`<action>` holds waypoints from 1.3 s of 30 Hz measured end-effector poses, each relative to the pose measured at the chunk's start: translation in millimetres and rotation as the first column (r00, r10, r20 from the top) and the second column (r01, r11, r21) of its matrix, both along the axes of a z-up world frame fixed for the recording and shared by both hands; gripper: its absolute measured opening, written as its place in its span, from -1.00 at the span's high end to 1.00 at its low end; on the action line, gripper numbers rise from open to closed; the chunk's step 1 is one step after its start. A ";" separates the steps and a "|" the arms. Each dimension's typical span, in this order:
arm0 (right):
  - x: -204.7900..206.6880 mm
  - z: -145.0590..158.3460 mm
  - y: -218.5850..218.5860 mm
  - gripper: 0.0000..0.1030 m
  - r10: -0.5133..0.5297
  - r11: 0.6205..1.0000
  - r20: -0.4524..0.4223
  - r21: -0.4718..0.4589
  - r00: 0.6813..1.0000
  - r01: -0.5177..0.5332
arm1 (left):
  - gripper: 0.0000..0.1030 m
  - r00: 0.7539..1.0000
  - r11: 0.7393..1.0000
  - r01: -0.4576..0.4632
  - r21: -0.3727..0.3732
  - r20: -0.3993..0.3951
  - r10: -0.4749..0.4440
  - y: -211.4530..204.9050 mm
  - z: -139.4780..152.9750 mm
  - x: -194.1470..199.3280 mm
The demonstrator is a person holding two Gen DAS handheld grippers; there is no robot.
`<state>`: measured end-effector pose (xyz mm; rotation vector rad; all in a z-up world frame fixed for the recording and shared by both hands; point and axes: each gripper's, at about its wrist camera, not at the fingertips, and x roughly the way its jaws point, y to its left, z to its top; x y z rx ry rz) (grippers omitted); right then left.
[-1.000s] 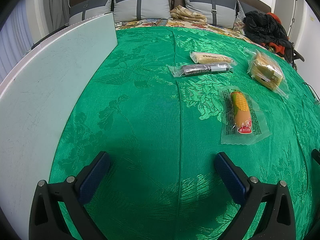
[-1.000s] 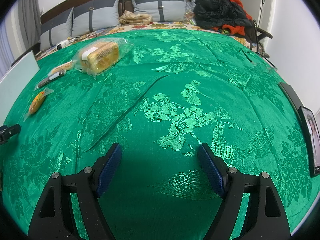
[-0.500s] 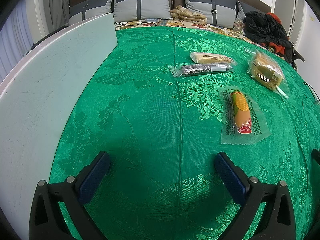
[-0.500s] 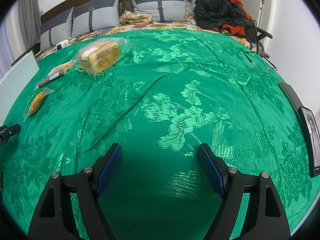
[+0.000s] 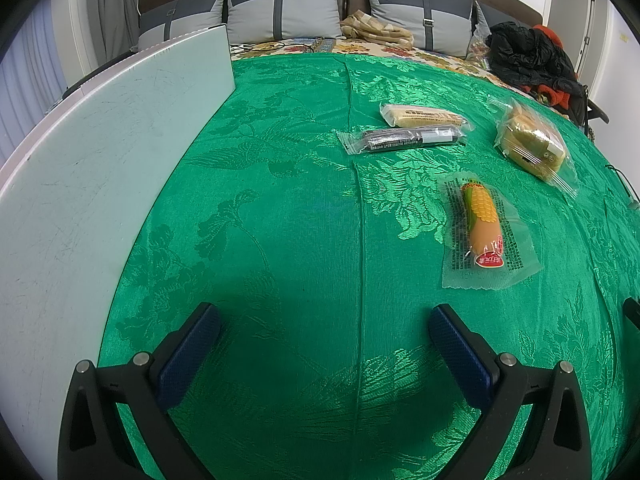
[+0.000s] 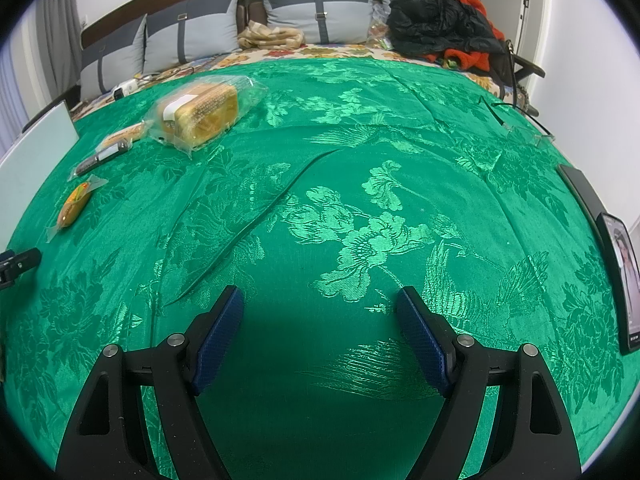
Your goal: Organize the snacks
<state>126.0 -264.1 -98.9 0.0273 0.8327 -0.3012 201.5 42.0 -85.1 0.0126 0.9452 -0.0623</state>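
Several wrapped snacks lie on the green cloth (image 5: 280,208). In the left wrist view a corn-printed sausage pack (image 5: 483,227) sits ahead and right of my left gripper (image 5: 324,316), which is open and empty. Farther off lie a dark bar (image 5: 404,138), a pale yellow bar (image 5: 422,115) and a bagged bread loaf (image 5: 532,142). In the right wrist view my right gripper (image 6: 320,300) stands open over bare cloth (image 6: 360,208). The bread loaf (image 6: 200,112), the dark bar (image 6: 100,158) and the sausage pack (image 6: 74,206) lie far to its left.
A white board (image 5: 100,160) runs along the cloth's left edge. Grey pillows (image 5: 284,12) and a heap of black and red clothes (image 6: 444,28) lie at the back. A phone (image 6: 624,272) and eyeglasses (image 6: 520,120) rest at the right edge. A fold (image 6: 256,220) creases the cloth.
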 end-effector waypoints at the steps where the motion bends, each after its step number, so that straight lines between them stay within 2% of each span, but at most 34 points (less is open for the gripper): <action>1: 0.0 -0.1 -0.4 -0.59 0.000 1.000 0.000 0.000 1.000 0.000 | -1.00 1.000 1.000 0.000 0.000 0.000 0.000 0.0 -0.1 0.0; 5: 0.1 -0.1 0.0 -0.59 0.000 1.000 0.000 0.000 1.000 0.000 | -1.00 0.999 0.999 0.036 0.007 -0.021 -0.035 -1.4 0.0 5.8; 7: 0.2 -0.1 0.1 -0.59 0.000 1.000 0.000 0.000 1.000 0.000 | -0.99 0.988 0.992 0.124 0.007 -0.099 -0.122 -5.5 2.9 21.4; 8: 0.2 -0.1 0.1 -0.59 0.000 1.000 0.000 0.000 1.000 0.000 | -0.99 0.984 0.990 0.139 -0.002 -0.112 -0.139 -6.1 7.8 30.1; 13: 0.4 -0.2 0.1 -0.59 0.000 1.000 0.000 0.000 1.000 0.000 | -0.99 0.984 0.985 0.171 -0.022 -0.035 -0.172 -13.8 52.2 82.3; 15: 0.4 -0.3 0.2 -0.60 0.000 1.000 0.000 0.000 1.000 0.000 | -0.98 0.977 0.979 0.201 -0.030 -0.063 -0.202 -22.7 55.7 109.8; 17: 0.3 -0.4 -0.1 -0.60 0.000 1.000 0.000 0.000 1.000 0.000 | -0.86 0.964 0.969 0.248 0.003 -0.094 -0.247 -36.6 50.1 133.6; 20: 0.4 -0.3 0.4 -0.60 -0.001 1.000 0.000 0.000 1.000 0.001 | -0.56 0.915 0.917 0.383 0.110 -0.183 -0.360 -66.4 28.3 157.8; 22: 0.4 -0.5 -0.1 -0.60 -0.001 1.000 0.000 0.000 1.000 0.001 | -0.24 0.890 0.890 0.434 0.139 -0.220 -0.400 -77.1 17.1 166.7; 23: 0.4 -0.3 0.4 -0.60 -0.001 1.000 0.000 0.000 1.000 0.001 | -0.14 0.886 0.888 0.448 0.104 -0.188 -0.425 -75.6 22.6 170.9; 24: 0.5 -0.3 0.4 -0.60 -0.001 1.000 0.000 0.000 1.000 0.001 | 0.16 0.884 0.892 0.446 0.077 -0.193 -0.426 -73.2 23.9 175.0; 25: 0.9 -0.8 0.4 -0.60 -0.002 1.000 -0.001 0.000 1.000 0.002 | 0.39 0.883 0.899 0.435 0.040 -0.215 -0.418 -69.6 24.5 181.4; 26: 0.9 -0.9 0.4 -0.60 -0.002 1.000 -0.001 -0.001 1.000 0.002 | 0.46 0.884 0.906 0.423 0.014 -0.226 -0.409 -66.3 25.3 185.3; 27: 0.8 -0.6 0.4 -0.60 -0.002 1.000 0.000 0.000 1.000 0.002 | 0.60 0.885 0.908 0.420 0.007 -0.224 -0.407 -64.4 26.1 184.5; 28: 0.9 -0.6 0.0 -0.60 -0.001 1.000 0.000 0.000 1.000 0.001 | 0.64 0.886 0.909 0.417 0.006 -0.225 -0.405 -61.7 27.8 181.6; 31: 1.0 -0.9 -0.3 -0.61 -0.003 1.000 -0.001 0.000 1.000 0.003 | 0.64 0.904 0.927 0.376 -0.001 -0.219 -0.367 -49.2 32.8 161.1; 36: 1.2 -0.7 -0.1 -0.61 -0.003 1.000 -0.001 0.000 1.000 0.003 | 0.64 0.946 0.968 0.250 -0.032 -0.206 -0.252 -19.9 32.1 94.2; 39: 1.2 -0.7 -0.1 -0.61 -0.004 1.000 -0.001 0.000 1.000 0.004 | 0.64 0.959 0.980 0.199 -0.027 -0.199 -0.200 -3.4 29.3 46.1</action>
